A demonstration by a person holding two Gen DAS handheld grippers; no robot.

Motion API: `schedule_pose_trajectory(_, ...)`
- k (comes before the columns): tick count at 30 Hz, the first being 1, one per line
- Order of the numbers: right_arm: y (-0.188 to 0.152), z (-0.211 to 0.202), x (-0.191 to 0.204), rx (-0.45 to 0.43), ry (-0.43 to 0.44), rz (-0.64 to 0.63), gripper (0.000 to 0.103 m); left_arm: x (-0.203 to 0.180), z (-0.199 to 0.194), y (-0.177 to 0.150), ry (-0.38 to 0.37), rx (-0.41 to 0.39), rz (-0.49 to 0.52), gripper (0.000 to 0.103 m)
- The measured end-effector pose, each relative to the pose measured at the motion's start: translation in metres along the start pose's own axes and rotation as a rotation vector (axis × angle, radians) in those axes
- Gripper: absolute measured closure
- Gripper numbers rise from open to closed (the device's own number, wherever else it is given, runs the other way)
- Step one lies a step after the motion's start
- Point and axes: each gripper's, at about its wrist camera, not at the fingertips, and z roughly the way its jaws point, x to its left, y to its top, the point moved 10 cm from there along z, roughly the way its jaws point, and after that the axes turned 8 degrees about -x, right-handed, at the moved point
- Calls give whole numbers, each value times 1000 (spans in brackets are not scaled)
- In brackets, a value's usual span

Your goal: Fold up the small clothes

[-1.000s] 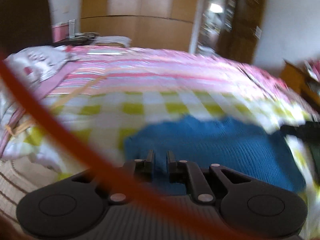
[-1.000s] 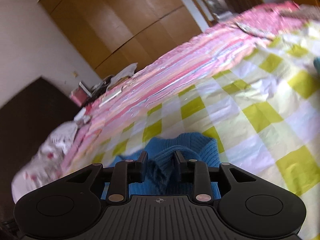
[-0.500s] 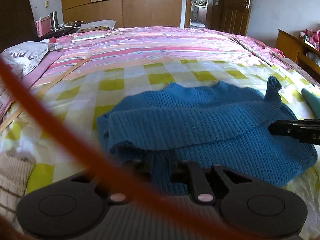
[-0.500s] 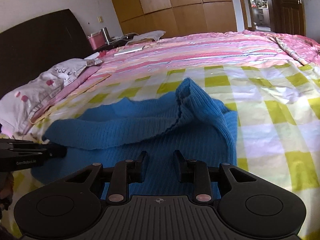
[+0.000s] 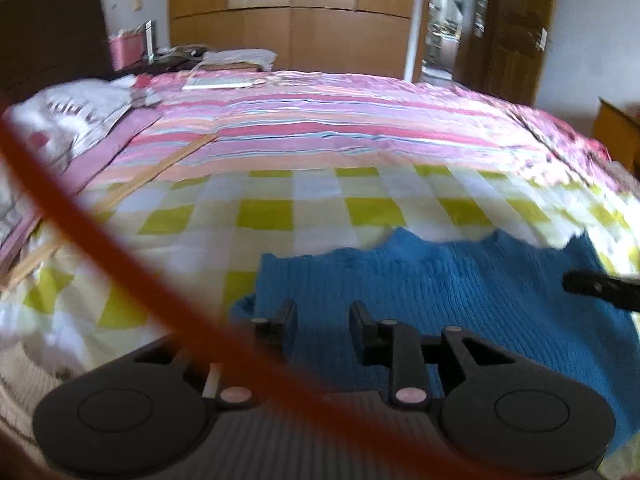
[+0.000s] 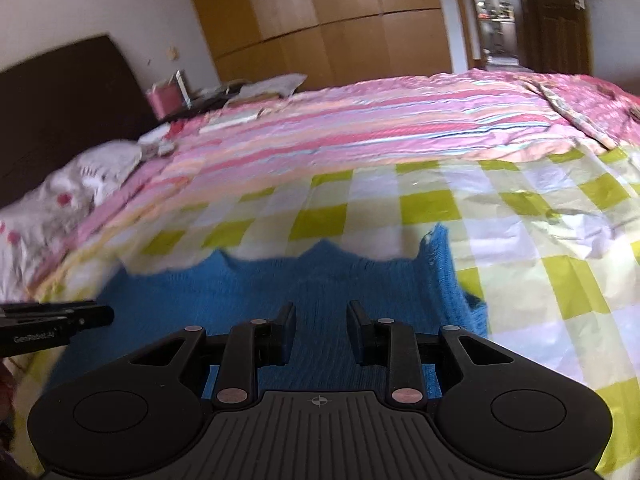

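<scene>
While both grippers' jaws stand spread, the blue ribbed sweater (image 6: 360, 288) lies flat, folded

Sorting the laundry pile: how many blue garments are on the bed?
1: a blue knit sweater on the checked sheet, under both open grippers, left gripper and right gripper. Others may lie off-frame.

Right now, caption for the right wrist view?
Right gripper, jaws open, over a blue knit sweater on the checked bedspread.
</scene>
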Motion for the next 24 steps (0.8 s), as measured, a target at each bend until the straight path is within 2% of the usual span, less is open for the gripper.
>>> schedule_pose_trajectory(2, -1, -11, -4, -9, 6, 9, 72, 6, -9, -5, -6, 0, -17, 63)
schedule_pose_trajectory(3, -4, -19, -7, -12, -1, -2, 66, 9, -16, -10, -5, 1, -18, 60)
schedule_pose_trajectory(5, -10, -31, -12, -9, -16, -16, 60, 14, -27, -19, -9, 11, -31, 55)
schedule_pose_trajectory(7, -18, -46, -18, -1, -20, -10, 57, 19, -39, -30, -21, 27, -59, 53)
schedule_pose_trajectory(12, -36, -79, -38, -4, -41, 58, 44, 29, -59, -57, -15, 49, -107, 45)
schedule_pose_trajectory(16, -57, -80, -45, 51, -78, 69, 44, 30, -57, -76, -13, 87, -131, 44)
schedule_pose_trajectory(20, -70, -77, -50, 80, -79, 131, 47, 27, -58, -78, 0, 80, -108, 44)
schedule_pose_trajectory(23, -69, -82, -51, 75, -72, 151, 58, 28, -61, -79, 9, 84, -106, 44)
schedule_pose_trajectory(24, -70, -84, -51, 78, -70, 154, 65, 28, -62, -79, 15, 85, -110, 44)
